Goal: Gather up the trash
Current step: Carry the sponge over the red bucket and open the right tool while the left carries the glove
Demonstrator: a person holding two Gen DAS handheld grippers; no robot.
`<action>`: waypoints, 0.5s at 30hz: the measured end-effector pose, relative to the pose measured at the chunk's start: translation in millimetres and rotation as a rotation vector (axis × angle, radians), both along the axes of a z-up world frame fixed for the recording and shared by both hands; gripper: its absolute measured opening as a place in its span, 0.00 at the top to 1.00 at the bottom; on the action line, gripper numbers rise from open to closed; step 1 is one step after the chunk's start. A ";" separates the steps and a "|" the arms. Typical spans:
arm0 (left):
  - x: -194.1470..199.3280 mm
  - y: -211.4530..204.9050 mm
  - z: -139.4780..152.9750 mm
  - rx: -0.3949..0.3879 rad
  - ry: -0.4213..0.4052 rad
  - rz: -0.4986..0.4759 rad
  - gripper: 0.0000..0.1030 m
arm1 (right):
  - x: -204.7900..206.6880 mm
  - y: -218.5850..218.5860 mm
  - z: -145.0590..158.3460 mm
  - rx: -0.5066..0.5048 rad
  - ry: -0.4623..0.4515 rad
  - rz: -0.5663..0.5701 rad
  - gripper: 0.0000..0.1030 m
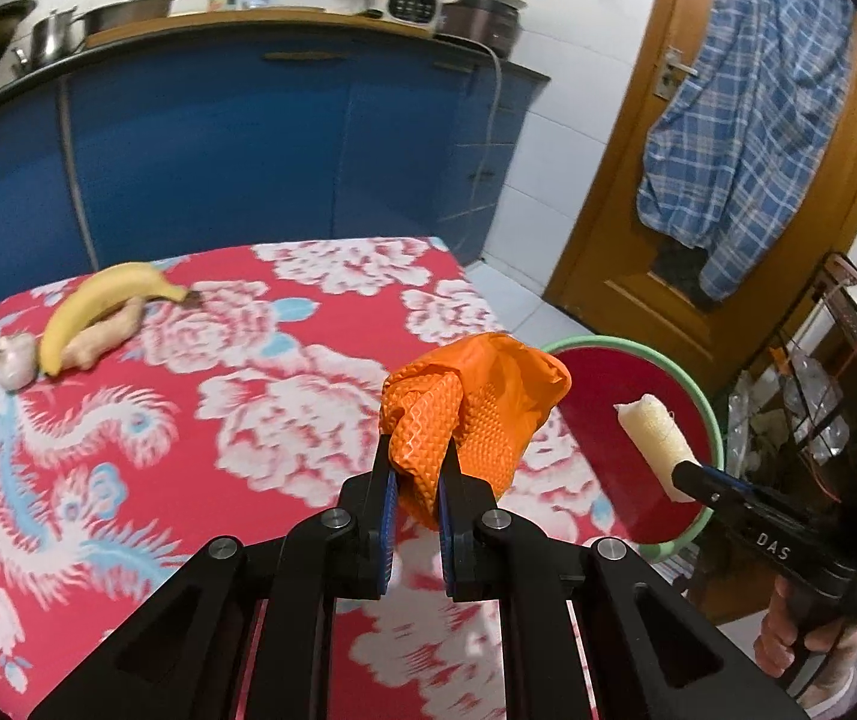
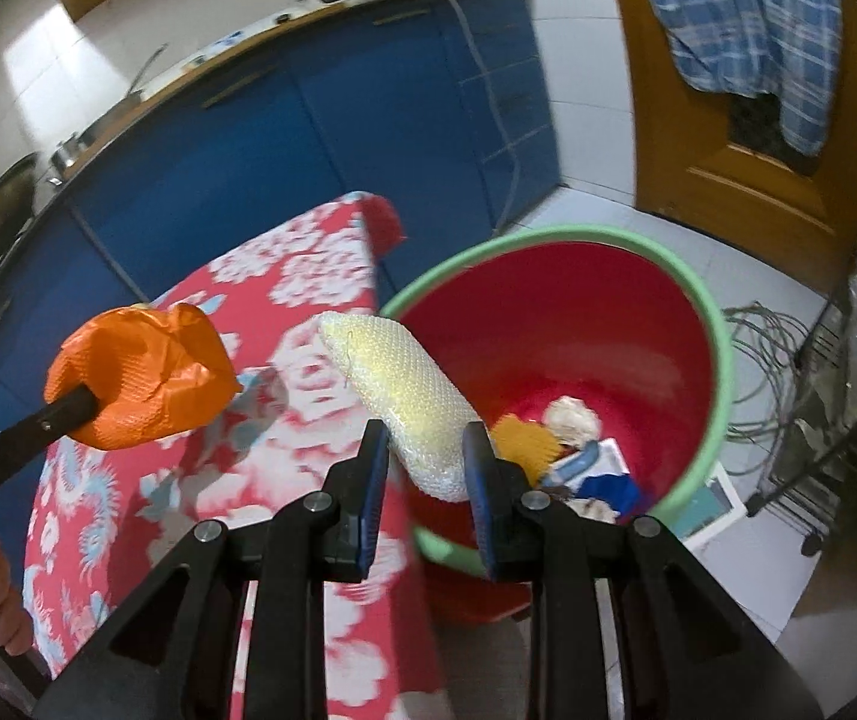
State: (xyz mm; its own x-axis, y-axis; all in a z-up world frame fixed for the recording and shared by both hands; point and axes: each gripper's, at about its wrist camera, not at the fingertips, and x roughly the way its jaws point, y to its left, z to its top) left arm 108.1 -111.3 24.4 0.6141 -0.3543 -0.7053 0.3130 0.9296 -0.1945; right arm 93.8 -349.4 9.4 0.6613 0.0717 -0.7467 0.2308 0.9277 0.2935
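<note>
My left gripper [image 1: 416,456] is shut on a crumpled orange glove [image 1: 482,396], held above the right part of the red flowered tablecloth [image 1: 188,420]. The right wrist view shows the glove [image 2: 140,372] at the left, on the left gripper [image 2: 77,402]. My right gripper [image 2: 425,438] is shut on a pale yellow mesh sponge [image 2: 404,384], which hangs over the near rim of a red bucket with a green rim [image 2: 548,234]. Scraps of trash [image 2: 572,420] lie at the bucket's bottom. From the left, the sponge [image 1: 656,438] juts from the right gripper [image 1: 686,474] above the bucket [image 1: 608,343].
A banana [image 1: 92,306], a ginger root [image 1: 104,339] and a garlic bulb [image 1: 14,360] lie at the table's far left. Blue cabinets [image 1: 248,150] stand behind. A wooden door with a plaid cloth [image 1: 740,120] and a wire rack [image 2: 848,390] are to the right.
</note>
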 end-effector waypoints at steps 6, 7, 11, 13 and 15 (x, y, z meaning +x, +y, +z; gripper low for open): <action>5.6 -27.9 -3.9 0.013 0.012 -0.043 0.89 | -3.0 -24.4 -9.6 0.020 0.020 -0.062 0.68; 6.4 -33.6 -4.6 0.016 0.015 -0.052 0.89 | -2.7 -28.0 -11.3 0.026 0.022 -0.068 0.67; 8.1 -51.4 -6.0 0.024 0.019 -0.081 0.89 | -5.9 -40.3 -15.1 0.041 0.026 -0.086 0.66; 9.7 -61.4 -7.1 0.029 0.022 -0.097 0.89 | -8.9 -43.8 -15.7 0.043 0.025 -0.090 0.66; 11.0 -72.0 -8.8 0.033 0.024 -0.114 0.89 | -11.8 -47.3 -15.6 0.046 0.024 -0.094 0.65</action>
